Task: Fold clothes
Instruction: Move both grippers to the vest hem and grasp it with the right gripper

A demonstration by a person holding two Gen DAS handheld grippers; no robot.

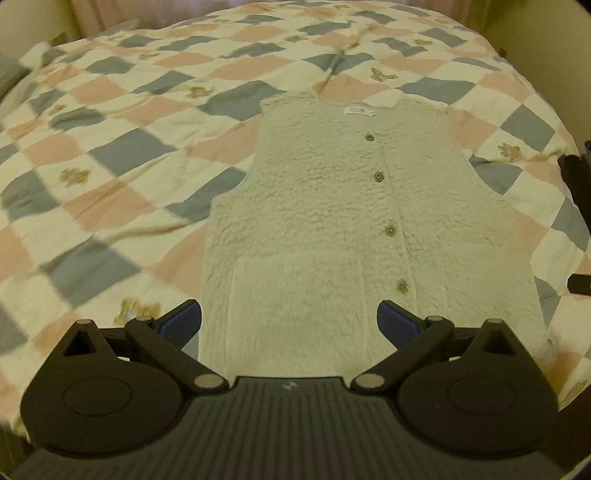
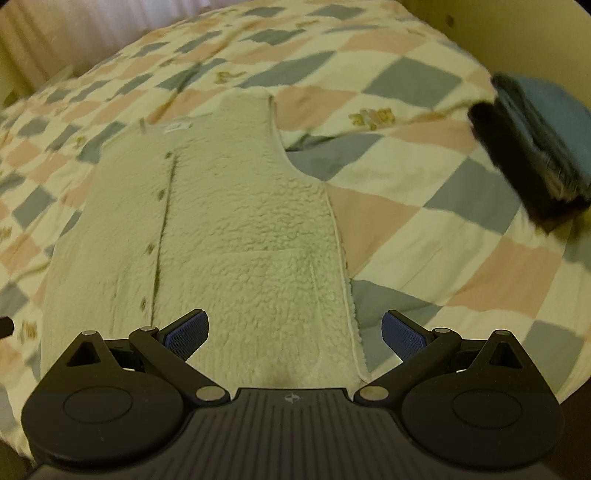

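Nearest the viewer, the left gripper (image 1: 289, 321) hangs with its blue-padded jaws spread wide and grasping nothing, poised over the bottom hem of a cream fleece vest (image 1: 354, 221). The right gripper (image 2: 295, 332) is likewise released and empty, straddling the vest's lower right corner, one pad above the fleece and the other above the quilt (image 2: 461, 236). The vest lies flat and front-up, unfolded, hem towards the viewer and neckline away, with a row of small buttons (image 1: 390, 231) running up its middle and a white label (image 1: 359, 111) at the collar. Folding looks not yet begun. To do the first fold well, each gripper would likely need to pinch both fleece layers right at a hem corner, lift evenly, and carry the edge over without dragging the thick pile into creases. Beneath the vest spreads a checked quilt of pink, grey-blue and cream squares, lightly rumpled, covering a bed. Farther right on the quilt, a stack of dark and blue cloth (image 2: 535, 147) sits well apart from the vest. Beyond the bed, pale curtains (image 2: 55, 33) hang at the far wall
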